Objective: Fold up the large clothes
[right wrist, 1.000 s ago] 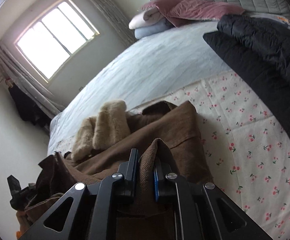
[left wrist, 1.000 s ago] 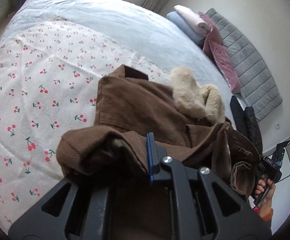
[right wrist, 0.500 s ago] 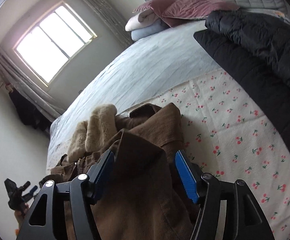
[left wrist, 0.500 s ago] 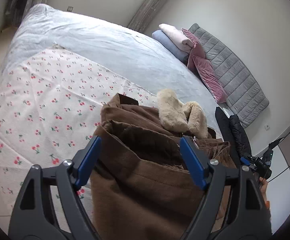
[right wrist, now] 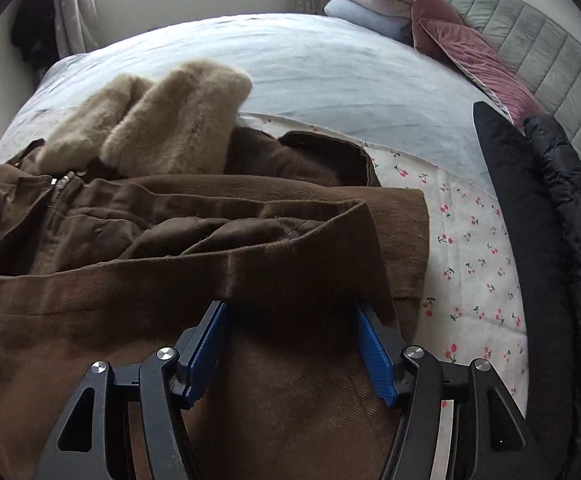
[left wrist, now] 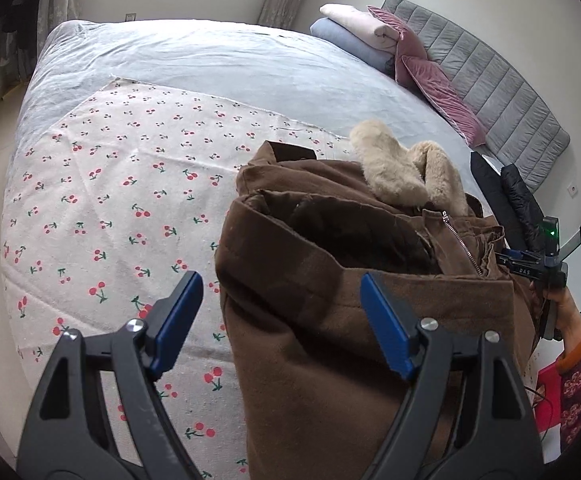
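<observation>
1. The left gripper [left wrist: 280, 320] is spread wide and holds nothing; its blue pads [left wrist: 176, 316] stand over the folded edge of the brown coat [left wrist: 330, 320], one of them above the cherry sheet [left wrist: 110, 184].
2. The right gripper [right wrist: 292, 346] is also spread apart. The coat's bottom fold lies between its blue pads [right wrist: 374, 356], but whether the cloth touches them is hard to say from this angle.
3. The brown coat lies folded on the cherry sheet, near the front edge of the bed [left wrist: 210, 64]. Its beige fur collar [right wrist: 170, 124] rests on the far part of the coat, and a zipper [left wrist: 460, 244] is visible on the right side in the left view.
4. Just beside the coat, to the right, a black jacket [right wrist: 530, 208] lies on the bed.
5. At the far end of the bed there are pink cushions [right wrist: 462, 44], folded blankets [right wrist: 366, 0] and a grey headboard [left wrist: 490, 88].
6. In the left view, the person's right hand [left wrist: 566, 312] is near the coat's right edge.
</observation>
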Demonstrator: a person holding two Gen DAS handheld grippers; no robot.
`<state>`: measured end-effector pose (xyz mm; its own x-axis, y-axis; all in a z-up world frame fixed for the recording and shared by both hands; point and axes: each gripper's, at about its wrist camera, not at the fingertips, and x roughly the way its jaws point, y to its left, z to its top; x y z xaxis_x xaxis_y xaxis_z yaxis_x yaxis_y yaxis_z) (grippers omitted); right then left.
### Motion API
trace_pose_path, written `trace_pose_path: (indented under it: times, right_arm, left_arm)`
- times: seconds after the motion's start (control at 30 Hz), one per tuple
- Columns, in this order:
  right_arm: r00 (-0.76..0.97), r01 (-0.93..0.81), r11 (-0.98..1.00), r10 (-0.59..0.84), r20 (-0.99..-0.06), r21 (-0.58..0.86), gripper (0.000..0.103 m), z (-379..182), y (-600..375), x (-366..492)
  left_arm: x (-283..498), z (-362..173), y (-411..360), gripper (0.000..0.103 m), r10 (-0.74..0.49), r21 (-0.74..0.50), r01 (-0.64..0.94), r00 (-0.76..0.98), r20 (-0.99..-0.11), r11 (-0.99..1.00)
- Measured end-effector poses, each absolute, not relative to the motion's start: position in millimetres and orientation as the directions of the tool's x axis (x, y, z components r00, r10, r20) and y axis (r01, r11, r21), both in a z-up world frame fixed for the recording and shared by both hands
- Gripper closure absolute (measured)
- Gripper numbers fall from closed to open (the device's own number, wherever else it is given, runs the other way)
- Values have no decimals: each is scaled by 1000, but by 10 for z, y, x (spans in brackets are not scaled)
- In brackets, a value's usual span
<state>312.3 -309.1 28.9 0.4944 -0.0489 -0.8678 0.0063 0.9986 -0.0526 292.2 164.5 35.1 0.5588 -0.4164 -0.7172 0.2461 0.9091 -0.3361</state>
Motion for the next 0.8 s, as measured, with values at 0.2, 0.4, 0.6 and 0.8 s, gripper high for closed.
trace_pose_path:
  times: [0.2,0.4,0.6,0.8]
  right_arm:
    - [645,59,998,-35,-763,5,90,639,-3298,2896]
    - [656,266,940,-13,-755,215,89,797,-4214,2715]
    - [728,292,897,16,-685,331,39,831,-4384,2570]
    - [656,271,890,106,-747,365,34,630,-4268,2796]
  left_arm:
    - [2946,354,1738,22,-451,-382,244,565,-691,891]
    - [2969,337,1724,22,-443,-376,239,568,-694,895]
    - [3120,275,1584,23,-423,-344,246,555,-717,906]
    - [3335,254,1359,85,-330,-248,221,524,-785,943]
